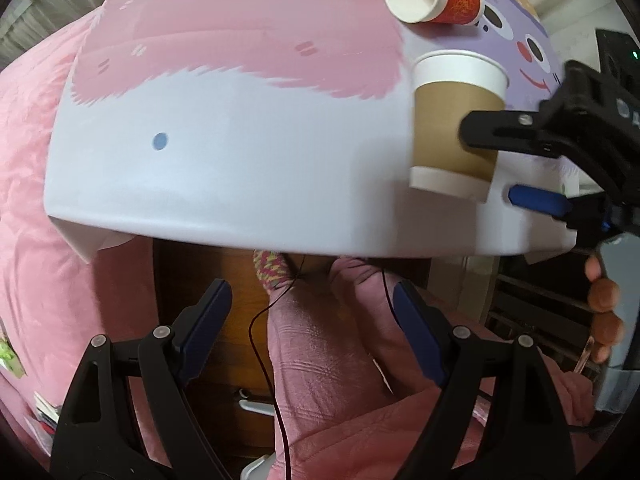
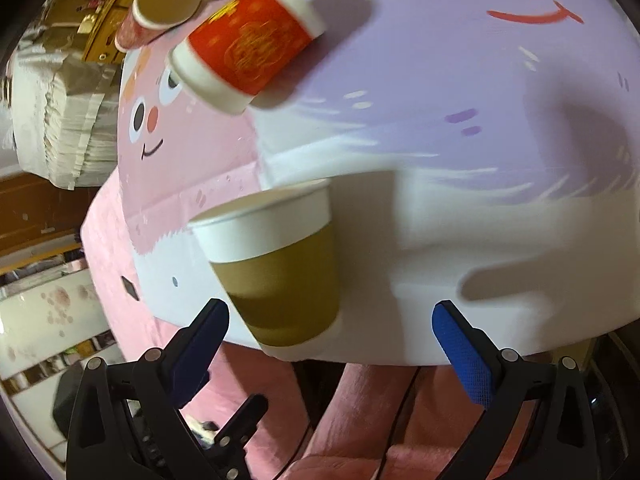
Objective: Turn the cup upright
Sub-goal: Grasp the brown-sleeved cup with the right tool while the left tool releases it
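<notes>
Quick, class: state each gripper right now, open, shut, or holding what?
Left gripper: open, holding nothing.
Right gripper: open, brown cup stands free between its fingers.

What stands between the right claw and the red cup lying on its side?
The upright brown cup stands right before the open right claw, toward its left finger; the red cup lies beyond it.

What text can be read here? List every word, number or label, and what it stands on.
None can be read.
red cup: a gold ornamental print, too blurred to tell whether it holds characters.
brown cup: plain bands, no lettering.
table: cartoon faces only, no words.
</notes>
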Demonstrator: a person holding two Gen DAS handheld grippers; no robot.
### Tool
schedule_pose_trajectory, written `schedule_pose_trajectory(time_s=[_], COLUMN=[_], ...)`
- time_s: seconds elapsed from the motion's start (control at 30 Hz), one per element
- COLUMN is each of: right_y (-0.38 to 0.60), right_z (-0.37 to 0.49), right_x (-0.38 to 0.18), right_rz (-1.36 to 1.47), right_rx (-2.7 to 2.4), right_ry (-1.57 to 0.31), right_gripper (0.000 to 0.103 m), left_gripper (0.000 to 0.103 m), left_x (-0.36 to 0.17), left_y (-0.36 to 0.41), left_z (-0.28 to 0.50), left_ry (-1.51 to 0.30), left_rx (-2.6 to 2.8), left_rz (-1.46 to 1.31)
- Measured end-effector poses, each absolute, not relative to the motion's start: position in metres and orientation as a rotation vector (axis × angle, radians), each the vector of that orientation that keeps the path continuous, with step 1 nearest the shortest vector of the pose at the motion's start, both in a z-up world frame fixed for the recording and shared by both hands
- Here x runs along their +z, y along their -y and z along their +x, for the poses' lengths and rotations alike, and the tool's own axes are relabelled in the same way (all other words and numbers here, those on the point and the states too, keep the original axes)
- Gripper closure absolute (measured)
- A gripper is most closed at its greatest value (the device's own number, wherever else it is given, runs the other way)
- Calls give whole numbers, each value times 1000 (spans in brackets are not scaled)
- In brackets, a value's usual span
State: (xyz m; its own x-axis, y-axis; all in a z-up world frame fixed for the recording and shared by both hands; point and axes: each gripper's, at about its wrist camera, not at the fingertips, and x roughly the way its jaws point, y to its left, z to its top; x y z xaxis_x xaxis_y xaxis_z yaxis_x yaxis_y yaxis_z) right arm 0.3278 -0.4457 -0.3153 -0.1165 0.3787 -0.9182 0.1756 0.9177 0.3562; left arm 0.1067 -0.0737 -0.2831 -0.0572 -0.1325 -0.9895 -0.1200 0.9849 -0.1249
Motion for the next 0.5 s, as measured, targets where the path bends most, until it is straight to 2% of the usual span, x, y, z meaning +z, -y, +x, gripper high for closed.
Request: schedule_pose_trajectory(time_s=[0.27,0.5], right_y=[410,393], right_z=[315,318], right_x=[-309,-306], right_rz=[240,217], right_rx=[67,-6], right_ry=[-1524,-1427], right_gripper=[0,1], left_gripper=[22,22], left_x=[-285,-284], left_y=[91,105], left_z=[135,165], left_ry=[-1672,-1656], left_rx=[-45,-105], left_rz=[-85,53])
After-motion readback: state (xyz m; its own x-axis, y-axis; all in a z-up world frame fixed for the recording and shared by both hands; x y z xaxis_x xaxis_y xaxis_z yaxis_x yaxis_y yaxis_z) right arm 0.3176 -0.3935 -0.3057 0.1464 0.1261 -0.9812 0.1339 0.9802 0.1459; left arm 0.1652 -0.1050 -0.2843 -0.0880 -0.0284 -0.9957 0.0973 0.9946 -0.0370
